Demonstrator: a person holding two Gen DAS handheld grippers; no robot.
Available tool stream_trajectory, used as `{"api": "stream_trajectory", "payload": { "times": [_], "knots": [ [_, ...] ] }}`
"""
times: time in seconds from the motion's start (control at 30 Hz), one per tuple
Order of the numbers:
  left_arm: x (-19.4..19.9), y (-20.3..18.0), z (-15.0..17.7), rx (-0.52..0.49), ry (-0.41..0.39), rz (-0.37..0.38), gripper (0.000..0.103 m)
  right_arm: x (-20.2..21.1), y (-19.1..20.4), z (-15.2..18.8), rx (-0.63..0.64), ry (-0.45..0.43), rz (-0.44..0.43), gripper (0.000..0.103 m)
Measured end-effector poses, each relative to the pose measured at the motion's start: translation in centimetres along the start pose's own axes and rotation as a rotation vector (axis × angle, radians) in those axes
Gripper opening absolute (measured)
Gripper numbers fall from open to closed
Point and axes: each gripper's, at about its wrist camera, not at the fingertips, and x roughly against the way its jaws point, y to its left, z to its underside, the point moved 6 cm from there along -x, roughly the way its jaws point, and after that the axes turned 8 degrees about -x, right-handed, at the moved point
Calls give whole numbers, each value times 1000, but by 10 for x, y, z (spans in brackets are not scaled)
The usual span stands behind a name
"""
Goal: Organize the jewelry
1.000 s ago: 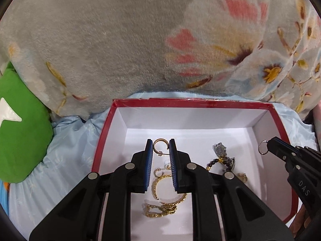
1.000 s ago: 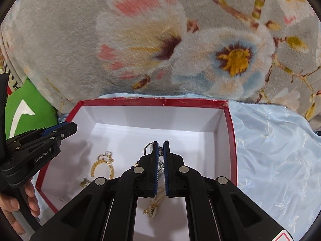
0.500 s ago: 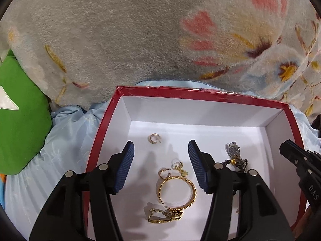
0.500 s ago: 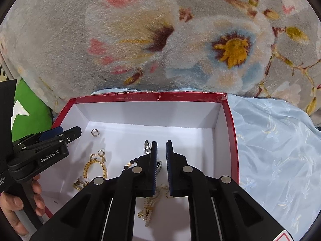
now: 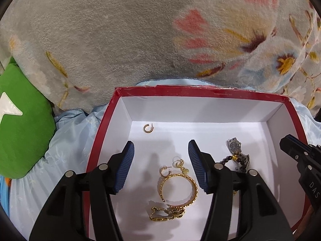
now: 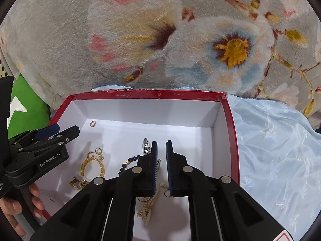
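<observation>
A red box with a white inside (image 5: 104,132) (image 6: 233,140) holds the jewelry. My left gripper (image 5: 160,152) is open and empty above a gold bangle (image 5: 179,188), gold earrings (image 5: 177,166) and a gold chain (image 5: 164,213). A small gold hoop earring (image 5: 148,128) (image 6: 92,123) lies alone near the back left corner. A watch with dark beads (image 5: 235,154) lies at right. My right gripper (image 6: 161,156) is slightly open and empty over the box floor, with a small ring (image 6: 167,192) and a pearl strand (image 6: 149,204) below it.
A grey flowered plush blanket (image 5: 140,30) rises behind the box. A green cushion (image 5: 22,124) lies at left. Light blue cloth (image 6: 276,150) lies under and to the right of the box. A hand (image 6: 14,206) holds the left gripper.
My left gripper opened and dropped the gold hoop earring near the back left corner. My right gripper opened slightly and let go of the small ring, which now lies on the box floor.
</observation>
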Motion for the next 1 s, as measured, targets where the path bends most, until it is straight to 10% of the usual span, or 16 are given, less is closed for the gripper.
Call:
{"api": "stream_trajectory", "payload": {
  "times": [1.0],
  "knots": [
    [27,16,79,28,63,-34,68,50,4,68,-23,1,-15,19]
  ]
}}
